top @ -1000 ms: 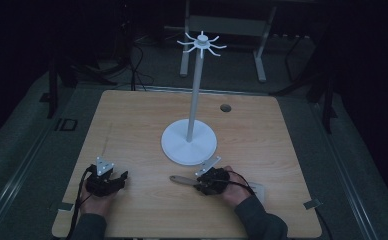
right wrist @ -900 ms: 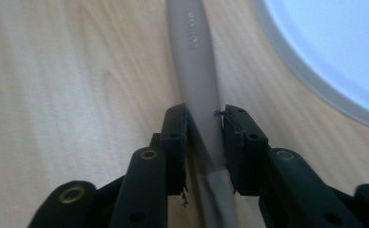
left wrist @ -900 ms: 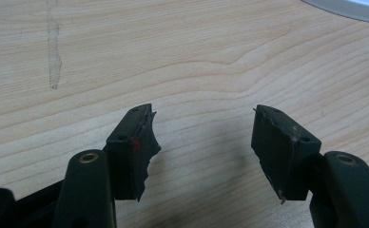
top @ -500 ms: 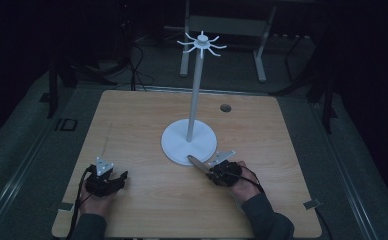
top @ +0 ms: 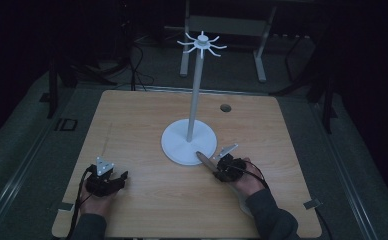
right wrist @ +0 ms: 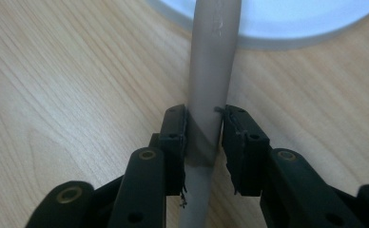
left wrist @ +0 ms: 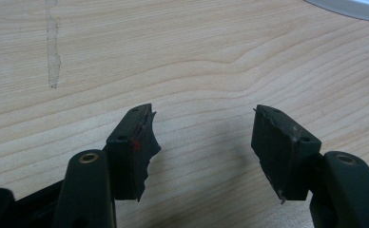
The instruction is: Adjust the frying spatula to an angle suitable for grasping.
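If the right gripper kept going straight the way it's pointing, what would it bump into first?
Probably the round white base of the tall stand. The right gripper holds a grey-brown stick whose tip already reaches over that base's rim, so the stick would likely meet it first. Height above it is unclear.

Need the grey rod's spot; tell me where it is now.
The rod is clamped in the right gripper, high view right of centre, its tip over the front edge of the white stand base.

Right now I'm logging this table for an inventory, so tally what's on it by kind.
White stand with hooked top: 1
Grey handle-like tool in the right gripper: 1
Handheld grippers: 2, counting the left gripper
Total: 4
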`<state>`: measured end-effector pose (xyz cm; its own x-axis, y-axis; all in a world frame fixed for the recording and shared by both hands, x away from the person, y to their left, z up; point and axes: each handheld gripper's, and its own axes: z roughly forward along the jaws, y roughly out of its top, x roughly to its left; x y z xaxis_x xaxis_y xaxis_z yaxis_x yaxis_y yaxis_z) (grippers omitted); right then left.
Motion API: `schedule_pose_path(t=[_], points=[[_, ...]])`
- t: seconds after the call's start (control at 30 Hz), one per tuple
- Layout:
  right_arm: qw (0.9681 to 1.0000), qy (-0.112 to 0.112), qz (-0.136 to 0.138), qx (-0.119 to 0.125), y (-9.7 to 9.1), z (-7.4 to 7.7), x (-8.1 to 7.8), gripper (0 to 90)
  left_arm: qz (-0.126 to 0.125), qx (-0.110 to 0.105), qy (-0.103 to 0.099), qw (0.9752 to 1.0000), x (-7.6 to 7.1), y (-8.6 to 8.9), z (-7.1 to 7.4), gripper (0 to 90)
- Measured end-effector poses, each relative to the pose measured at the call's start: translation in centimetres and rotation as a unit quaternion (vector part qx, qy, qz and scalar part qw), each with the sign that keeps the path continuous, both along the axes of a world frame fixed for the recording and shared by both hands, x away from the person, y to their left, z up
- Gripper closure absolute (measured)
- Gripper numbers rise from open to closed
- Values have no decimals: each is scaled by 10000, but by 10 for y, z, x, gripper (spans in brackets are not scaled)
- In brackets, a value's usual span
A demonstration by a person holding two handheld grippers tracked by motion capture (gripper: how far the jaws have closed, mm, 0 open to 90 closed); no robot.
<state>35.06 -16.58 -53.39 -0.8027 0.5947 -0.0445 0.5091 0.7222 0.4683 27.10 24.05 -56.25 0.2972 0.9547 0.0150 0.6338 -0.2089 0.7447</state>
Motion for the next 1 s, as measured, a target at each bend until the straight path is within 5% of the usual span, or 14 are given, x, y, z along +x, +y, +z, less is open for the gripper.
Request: schedule_pose_path(t=[0.37, 1.0], points=[[9995, 256, -156, -126, 6, 0, 7, 727, 6, 11, 4, 10000, 0, 0, 0, 401], [9995, -106, -278, 48, 1, 7, 1, 732, -4, 17, 5, 10000, 2, -1, -1, 402]])
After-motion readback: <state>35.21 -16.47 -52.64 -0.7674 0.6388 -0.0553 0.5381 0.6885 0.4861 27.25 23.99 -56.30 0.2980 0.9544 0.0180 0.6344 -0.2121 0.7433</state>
